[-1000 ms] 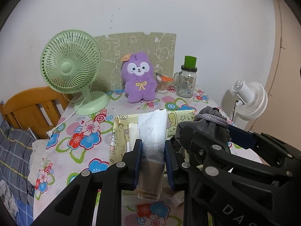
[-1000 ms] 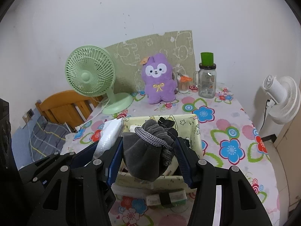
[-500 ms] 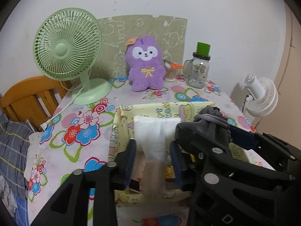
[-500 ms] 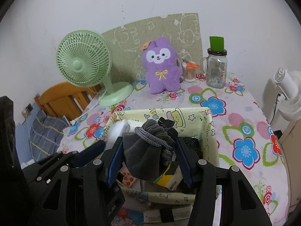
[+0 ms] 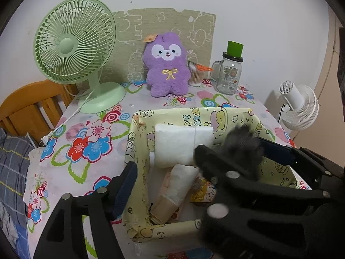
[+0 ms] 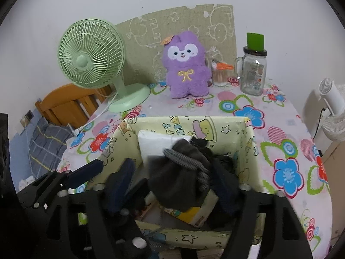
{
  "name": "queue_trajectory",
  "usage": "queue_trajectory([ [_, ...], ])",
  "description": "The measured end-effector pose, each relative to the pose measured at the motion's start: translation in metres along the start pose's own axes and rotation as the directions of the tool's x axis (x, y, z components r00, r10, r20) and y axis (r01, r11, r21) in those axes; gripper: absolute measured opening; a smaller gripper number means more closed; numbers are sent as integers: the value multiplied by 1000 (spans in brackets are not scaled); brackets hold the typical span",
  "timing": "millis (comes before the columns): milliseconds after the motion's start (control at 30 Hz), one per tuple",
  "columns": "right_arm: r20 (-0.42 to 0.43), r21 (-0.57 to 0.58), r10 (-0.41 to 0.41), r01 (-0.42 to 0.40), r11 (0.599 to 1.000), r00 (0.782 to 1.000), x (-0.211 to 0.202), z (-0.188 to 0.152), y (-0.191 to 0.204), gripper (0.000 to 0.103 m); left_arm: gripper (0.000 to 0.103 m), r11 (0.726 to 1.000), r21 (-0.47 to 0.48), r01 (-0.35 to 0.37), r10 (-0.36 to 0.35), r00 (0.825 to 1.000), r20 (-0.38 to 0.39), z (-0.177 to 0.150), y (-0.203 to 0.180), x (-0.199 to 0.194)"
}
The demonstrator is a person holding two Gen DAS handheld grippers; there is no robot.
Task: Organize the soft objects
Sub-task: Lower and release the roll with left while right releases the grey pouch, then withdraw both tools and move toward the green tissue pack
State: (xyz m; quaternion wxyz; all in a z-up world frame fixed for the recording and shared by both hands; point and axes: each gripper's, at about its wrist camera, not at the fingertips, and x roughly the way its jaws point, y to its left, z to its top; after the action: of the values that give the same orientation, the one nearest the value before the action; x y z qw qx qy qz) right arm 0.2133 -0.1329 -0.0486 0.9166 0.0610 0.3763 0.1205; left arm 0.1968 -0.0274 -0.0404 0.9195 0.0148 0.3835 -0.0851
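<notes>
A yellow cartoon-print fabric bin [image 5: 215, 113] [image 6: 250, 142] sits on the flowered table. Inside lie a white tissue pack [image 5: 183, 144] [image 6: 155, 144] and a paper-wrapped pack [image 5: 172, 192]. My left gripper [image 5: 163, 172] is open and empty over the bin's left side; only its left finger shows clearly. My right gripper [image 6: 172, 183] is open around a dark grey drawstring pouch [image 6: 179, 179] [image 5: 243, 146] that drops into the bin. A purple plush [image 5: 166, 67] [image 6: 185, 64] stands at the back of the table.
A green desk fan [image 5: 75, 43] [image 6: 92, 54] stands back left with its cord on the table. A glass jar with a green lid [image 5: 230, 73] [image 6: 253, 64] and a cup of sticks [image 6: 220, 73] stand back right. A white fan [image 5: 299, 105] and a wooden chair [image 5: 28, 110] flank the table.
My left gripper opened and released the white tissue pack into the bin. My right gripper lowered over the bin and opened, letting go of the grey pouch. Both moved forward and down.
</notes>
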Motion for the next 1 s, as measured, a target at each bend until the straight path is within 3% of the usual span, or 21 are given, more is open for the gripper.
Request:
queue_trajectory([
  [233,12,21,3,-3,1000,1000,-5,-5,1,89,88,1000,14,-28,27,999,20,-3,-2,-10],
  [1000,75,42,-32,29,999,997,-58,-37,-3,93,91,999,44,-27,23,996,83,-31,-23,-56],
])
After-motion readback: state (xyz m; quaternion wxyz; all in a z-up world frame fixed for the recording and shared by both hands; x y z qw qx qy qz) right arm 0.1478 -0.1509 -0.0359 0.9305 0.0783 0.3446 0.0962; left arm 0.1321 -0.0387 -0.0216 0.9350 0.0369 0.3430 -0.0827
